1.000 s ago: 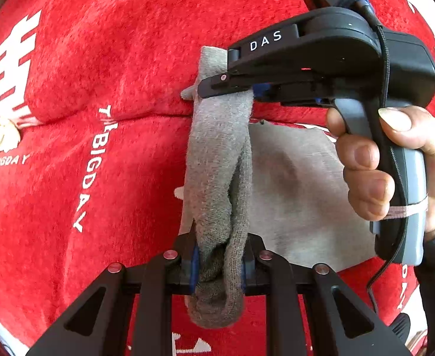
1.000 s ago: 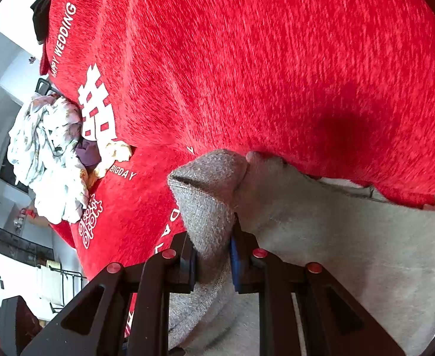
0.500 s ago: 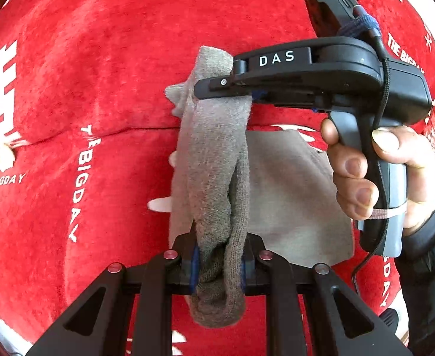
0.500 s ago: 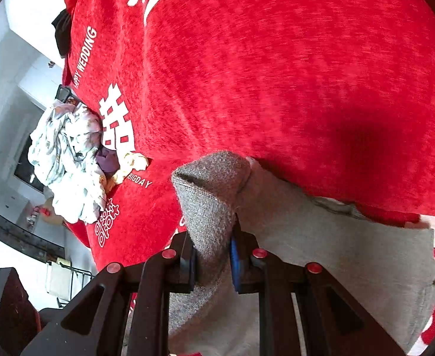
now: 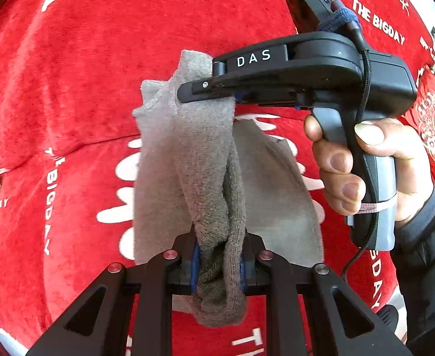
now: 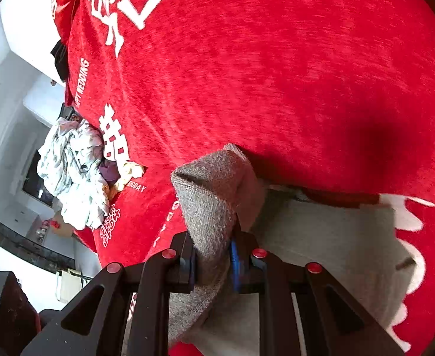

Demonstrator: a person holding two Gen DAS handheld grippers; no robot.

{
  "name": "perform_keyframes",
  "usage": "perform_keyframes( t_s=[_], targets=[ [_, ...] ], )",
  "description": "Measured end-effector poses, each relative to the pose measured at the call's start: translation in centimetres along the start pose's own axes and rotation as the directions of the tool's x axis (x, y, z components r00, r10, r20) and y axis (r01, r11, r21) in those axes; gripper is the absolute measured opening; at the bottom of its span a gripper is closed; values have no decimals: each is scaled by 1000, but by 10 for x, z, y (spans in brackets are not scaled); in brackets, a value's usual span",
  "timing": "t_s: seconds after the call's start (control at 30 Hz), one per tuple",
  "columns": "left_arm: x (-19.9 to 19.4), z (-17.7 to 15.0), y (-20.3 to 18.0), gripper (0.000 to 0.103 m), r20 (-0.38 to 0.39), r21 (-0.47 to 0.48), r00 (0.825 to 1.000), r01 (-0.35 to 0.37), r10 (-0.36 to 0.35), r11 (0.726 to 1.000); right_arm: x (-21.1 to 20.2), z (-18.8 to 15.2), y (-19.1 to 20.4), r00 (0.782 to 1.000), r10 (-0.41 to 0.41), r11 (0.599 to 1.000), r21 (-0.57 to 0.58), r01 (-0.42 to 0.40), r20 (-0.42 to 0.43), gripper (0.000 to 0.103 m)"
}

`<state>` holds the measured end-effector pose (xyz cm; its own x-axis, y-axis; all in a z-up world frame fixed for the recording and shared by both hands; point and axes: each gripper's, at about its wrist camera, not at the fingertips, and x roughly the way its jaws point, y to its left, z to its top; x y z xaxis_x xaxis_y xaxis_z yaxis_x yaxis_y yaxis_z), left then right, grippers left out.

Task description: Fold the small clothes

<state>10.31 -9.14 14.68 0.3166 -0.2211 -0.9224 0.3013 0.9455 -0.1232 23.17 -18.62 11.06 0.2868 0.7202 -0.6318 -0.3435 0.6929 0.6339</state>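
Two tongs (image 5: 218, 264) (image 6: 213, 262), one grey garment (image 5: 187, 154), one red blanket (image 5: 84, 74), one crumpled clothes heap (image 6: 72, 178)

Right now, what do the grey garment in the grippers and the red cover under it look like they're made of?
The grey garment looks like a soft knit, perhaps cotton or wool blend: matte, with fine ribbed stitches and a fuzzy nap where the left gripper pinches it. The red cover looks like plush velvet or chenille: short pile with streaky sheen, white lettering on it. Exact fibres can't be told.
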Motion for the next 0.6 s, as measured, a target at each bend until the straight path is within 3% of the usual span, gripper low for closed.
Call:
perform_keyframes(
  t_s=[0.6],
  targets=[
    [37, 1, -47, 21, -51, 4, 998, 30, -29, 1000, -25, -20, -60, 1000, -7, 999, 51, 7, 14, 19]
  ],
)
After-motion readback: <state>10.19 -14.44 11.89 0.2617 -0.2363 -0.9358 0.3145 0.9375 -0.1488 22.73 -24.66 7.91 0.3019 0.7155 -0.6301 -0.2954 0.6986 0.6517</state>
